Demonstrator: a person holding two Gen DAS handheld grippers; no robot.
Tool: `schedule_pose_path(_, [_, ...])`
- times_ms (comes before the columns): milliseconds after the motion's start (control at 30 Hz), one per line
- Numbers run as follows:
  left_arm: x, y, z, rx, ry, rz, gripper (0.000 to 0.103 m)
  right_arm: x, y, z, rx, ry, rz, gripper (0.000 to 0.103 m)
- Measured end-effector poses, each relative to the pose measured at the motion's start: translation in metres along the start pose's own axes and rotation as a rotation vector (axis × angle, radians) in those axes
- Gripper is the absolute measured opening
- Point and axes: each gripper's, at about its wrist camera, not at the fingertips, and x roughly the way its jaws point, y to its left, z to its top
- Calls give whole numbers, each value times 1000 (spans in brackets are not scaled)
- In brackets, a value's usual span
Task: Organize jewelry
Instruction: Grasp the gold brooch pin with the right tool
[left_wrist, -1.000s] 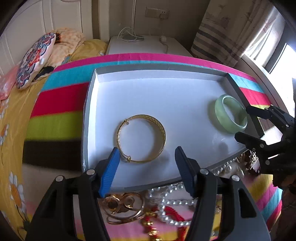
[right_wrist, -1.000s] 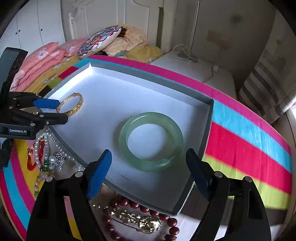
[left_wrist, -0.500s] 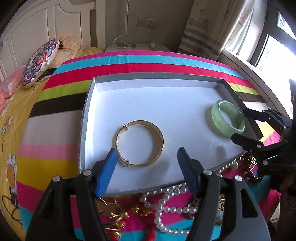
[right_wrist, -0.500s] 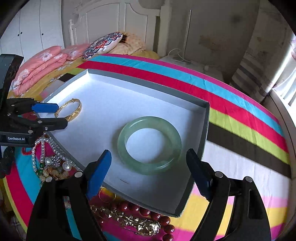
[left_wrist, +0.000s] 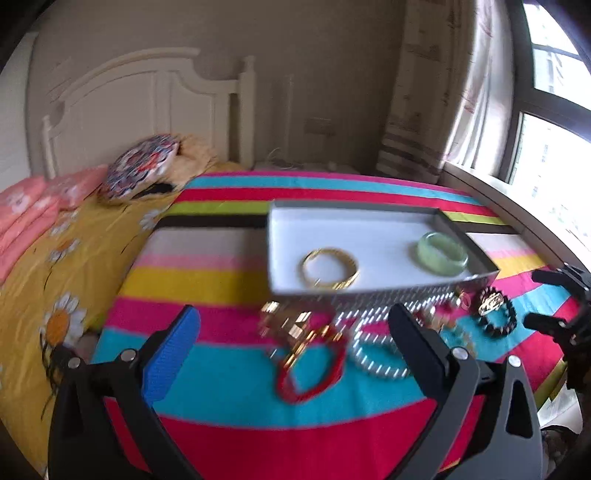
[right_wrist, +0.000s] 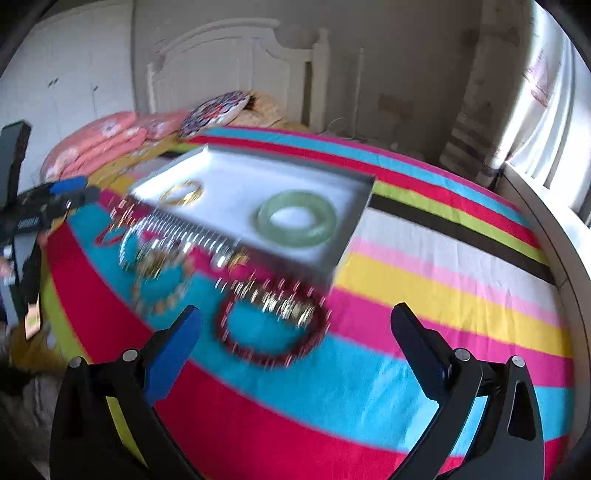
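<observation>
Both my tools have drawn back from the tray (left_wrist: 369, 225) since the earlier frame; the tray now lies well ahead of them on the striped bed cover (left_wrist: 229, 391). My left tool (left_wrist: 295, 332) and right tool (right_wrist: 297, 332) have just been opening and stand spread wide, nothing between the jaws. Inside the tray, the gold bangle (left_wrist: 330, 268) sits ahead of the left tool, the green bangle (right_wrist: 297, 218) ahead of the right. Loose jewelry, blurred, lies between tools and tray: a red ring (left_wrist: 312, 371), pearls (left_wrist: 380, 358), a dark bead bracelet (right_wrist: 271, 332).
</observation>
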Motion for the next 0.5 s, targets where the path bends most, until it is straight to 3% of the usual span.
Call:
schedule_pose_path(33, [-4, 2, -7, -8, -3, 22, 101, -1, 5, -2, -17, -6, 10, 88])
schedule_pose_path(200, [-9, 0, -18, 38, -14, 81, 101, 13, 19, 13, -59, 9, 28, 82])
schedule_pose_path(300, [-12, -1, -22, 48, -16, 60, 101, 31, 26, 25, -121, 40, 10, 79])
schedule_pose_path(367, [-11, -1, -23, 44, -9, 40, 101, 41, 21, 31, -128, 77, 17, 63])
schedule_pose_path(500, [-12, 4, -30, 46, -2, 32, 101, 39, 2, 34, -122, 90, 42, 54])
